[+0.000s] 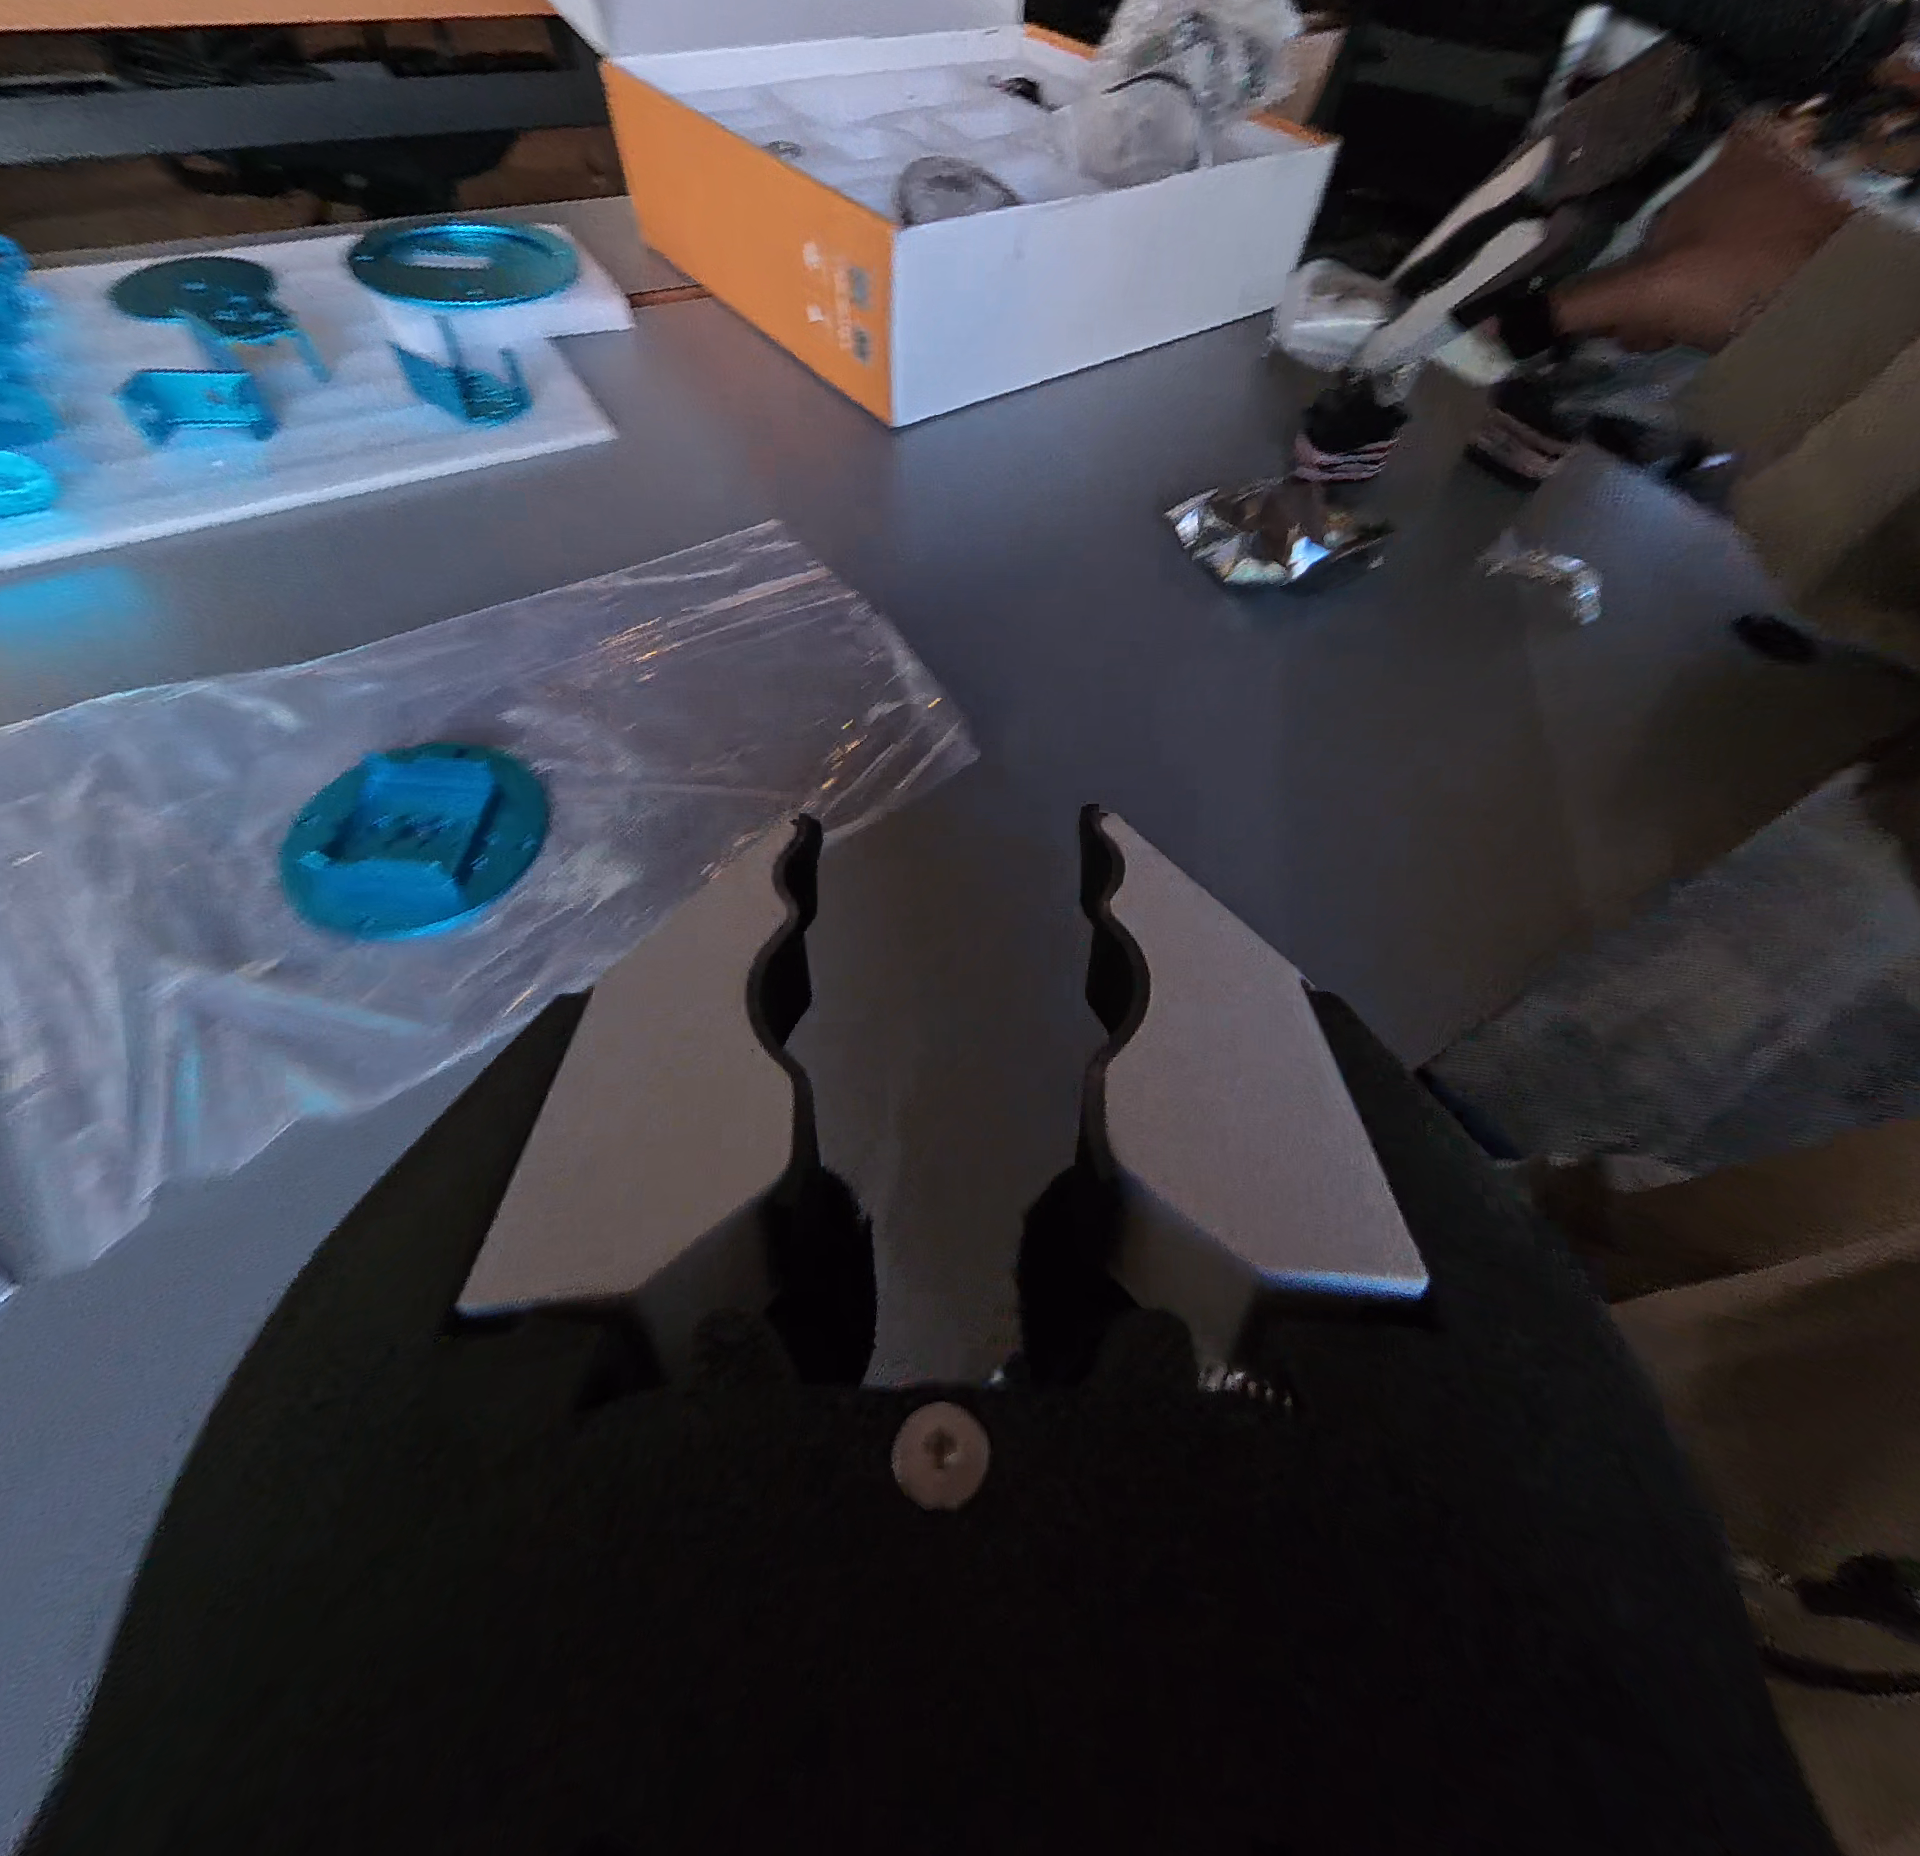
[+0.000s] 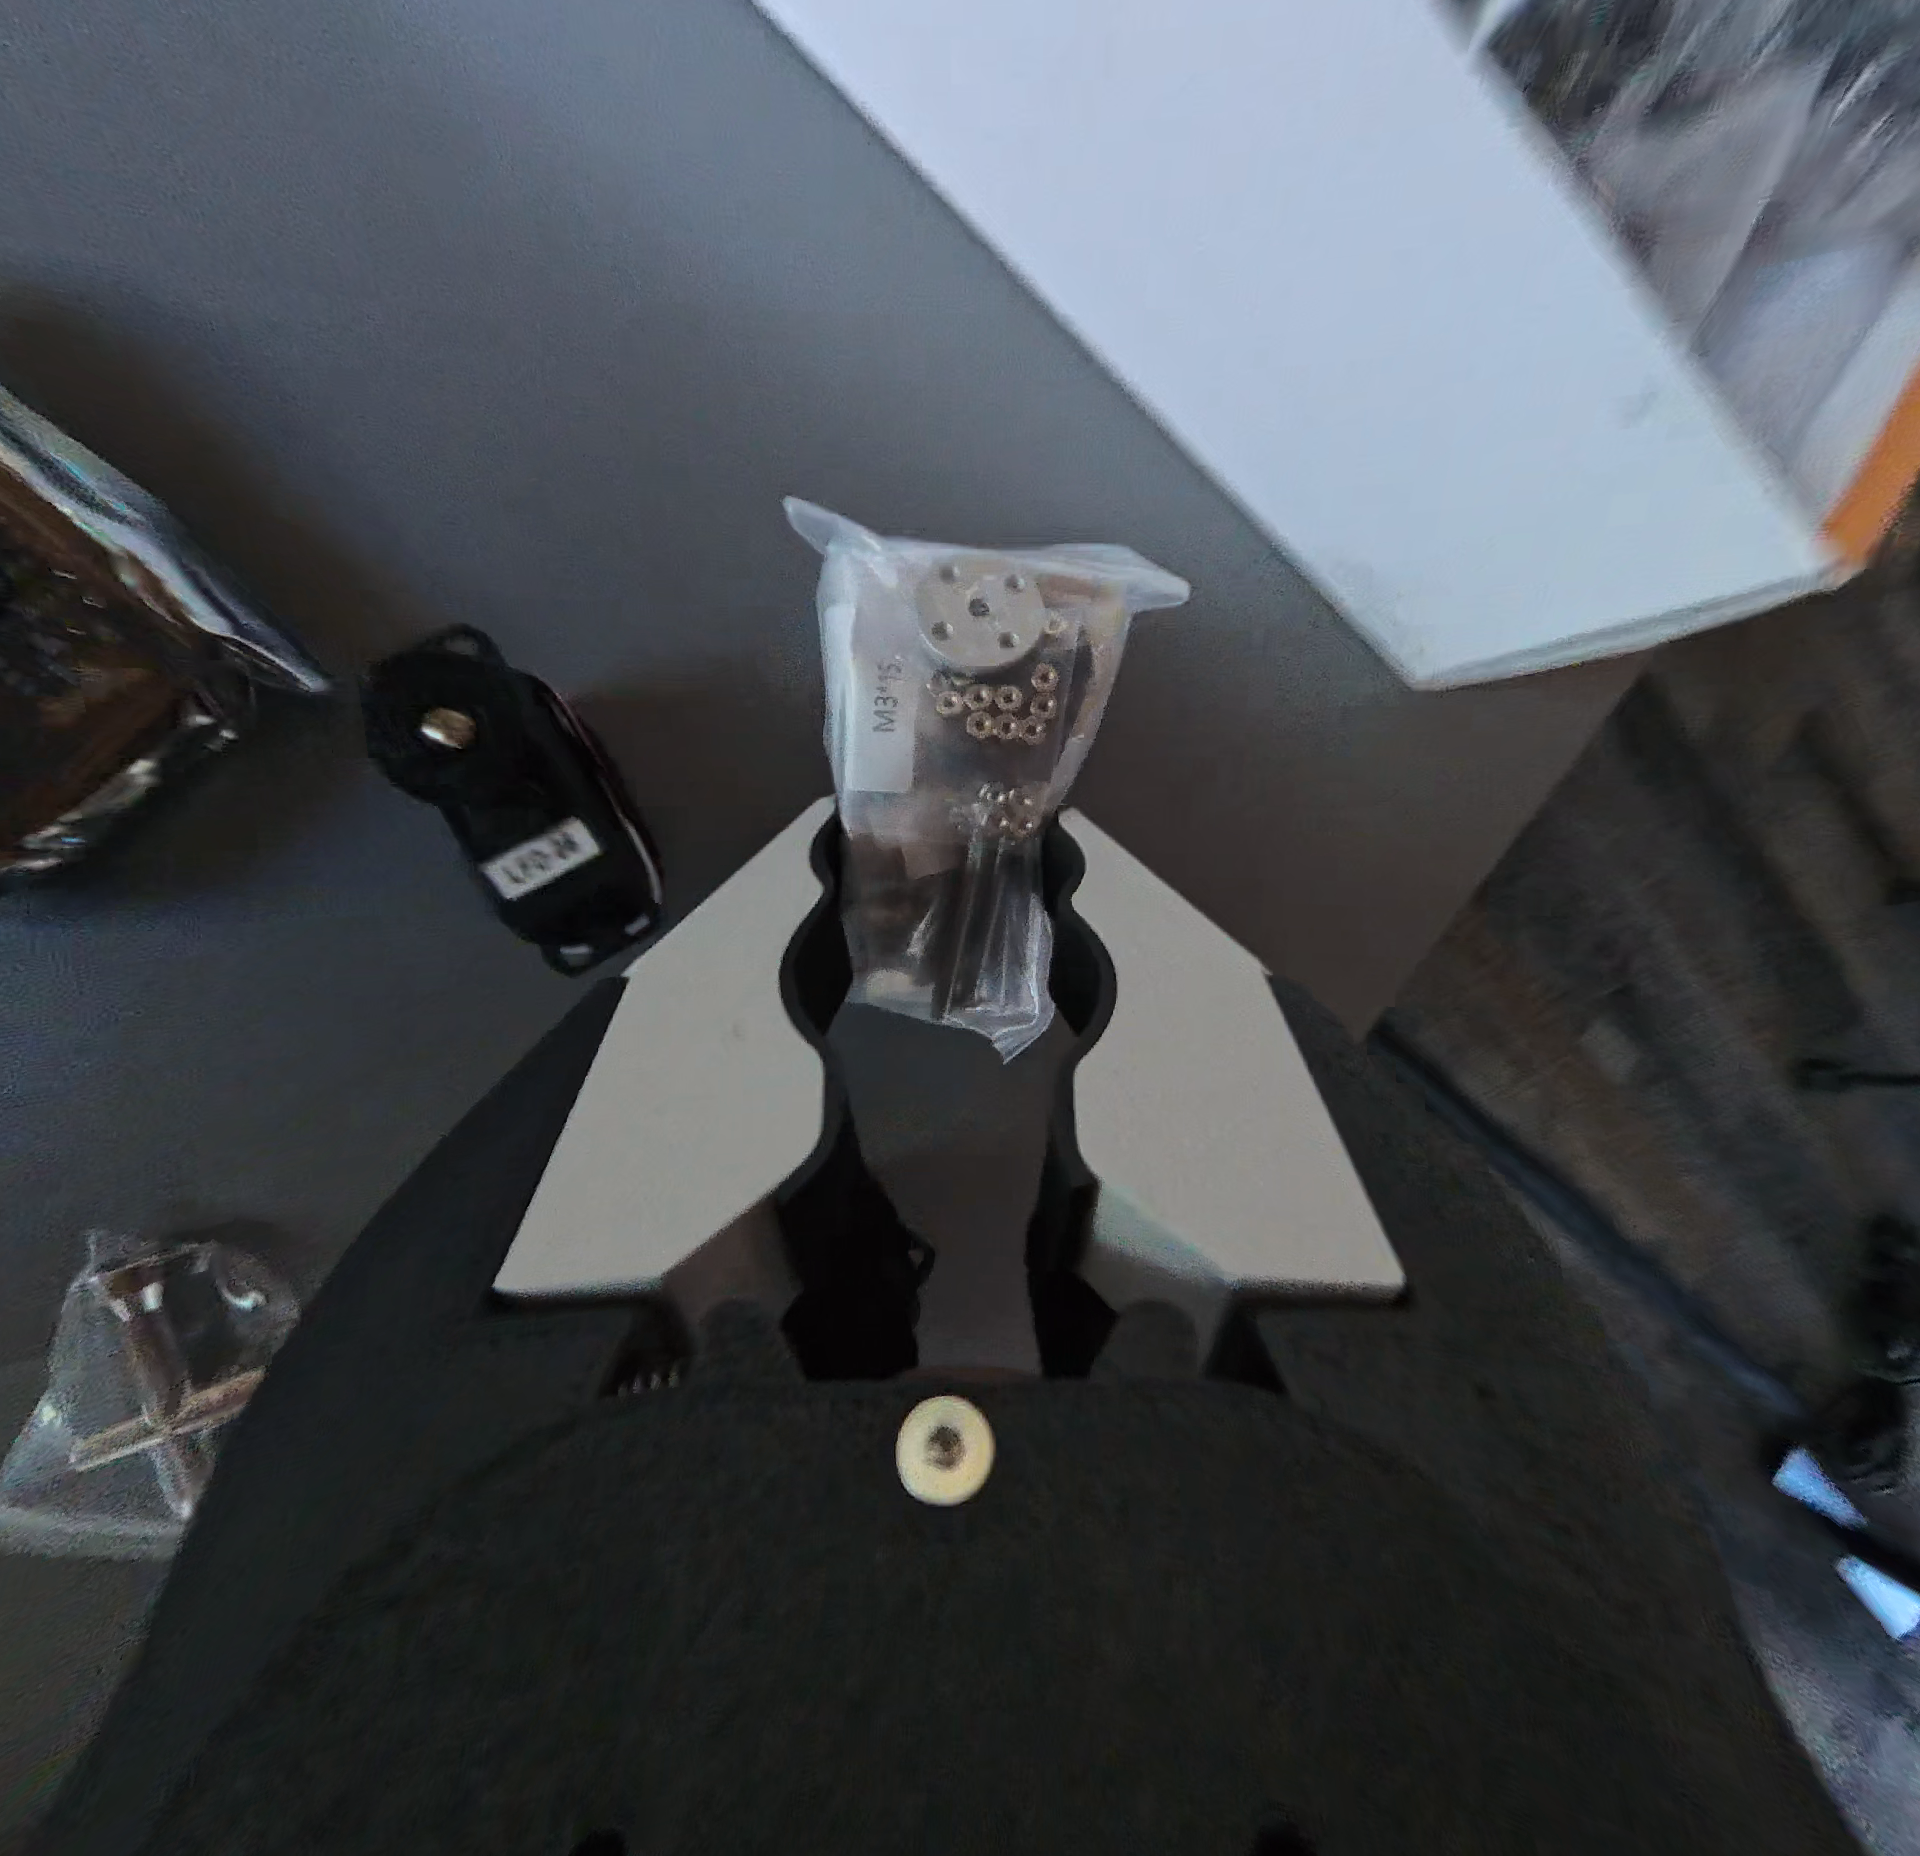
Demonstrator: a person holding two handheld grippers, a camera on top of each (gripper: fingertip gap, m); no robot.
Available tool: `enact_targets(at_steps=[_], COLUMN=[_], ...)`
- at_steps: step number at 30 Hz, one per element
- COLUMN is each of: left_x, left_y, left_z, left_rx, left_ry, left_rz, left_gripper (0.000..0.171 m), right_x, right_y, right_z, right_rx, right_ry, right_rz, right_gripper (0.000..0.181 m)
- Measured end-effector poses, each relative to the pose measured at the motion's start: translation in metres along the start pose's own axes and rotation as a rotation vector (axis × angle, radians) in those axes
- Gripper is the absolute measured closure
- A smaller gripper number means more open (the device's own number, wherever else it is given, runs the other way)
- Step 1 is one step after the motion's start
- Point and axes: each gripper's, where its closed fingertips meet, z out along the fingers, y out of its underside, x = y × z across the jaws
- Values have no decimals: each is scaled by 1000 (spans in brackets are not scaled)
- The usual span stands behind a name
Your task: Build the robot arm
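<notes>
Left gripper [image 1: 948, 830]: I see its jaws apart with nothing between them, above the grey table [image 1: 1143, 684], beside a clear plastic sheet [image 1: 623, 726] covering a blue round part [image 1: 414, 842].
Right gripper [image 2: 943, 840]: I have it clamped on a small clear hardware bag [image 2: 961, 757] of nuts and screws, lifted clear of the table.
Nearby: black servo [image 2: 520, 798] to the left, white-and-orange box [image 2: 1299, 279] ahead.

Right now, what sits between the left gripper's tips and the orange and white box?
In the left wrist view, only bare grey table lies between the open left gripper and the orange and white box. The clear plastic bag lies off to the left.
</notes>
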Motion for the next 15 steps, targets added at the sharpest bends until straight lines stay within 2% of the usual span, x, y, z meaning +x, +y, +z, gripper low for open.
enact_targets(at_steps=[2,4,6,8,11,14,15], left_x=[9,20,31,43,63,52,47], left_y=[-14,-33,-53,-69,-86,-93,-91], left_z=[22,47,71,89,89,78,73], left_rx=[15,28,46,52,109,205,215], left_ry=[120,239,363,502,727,782,790], left_rz=[-49,-112,-177,-280,-457,-583,-601], left_gripper=[122,122,122,121,122,123,125], right_x=[-13,-47,-105,-158,-218,-250,-255], right_y=[-32,-74,-115,-147,-177,-188,-189], right_z=[-20,-50,-82,-110,-132,-123,-122], right_rx=[149,339,570,774,986,1033,1063], right_ry=[62,101,-10,-128,-192,-111,-141], right_rz=[-173,-327,-417,-425,-408,-448,-432], right_gripper=[148,149,149,149,149,149,149])
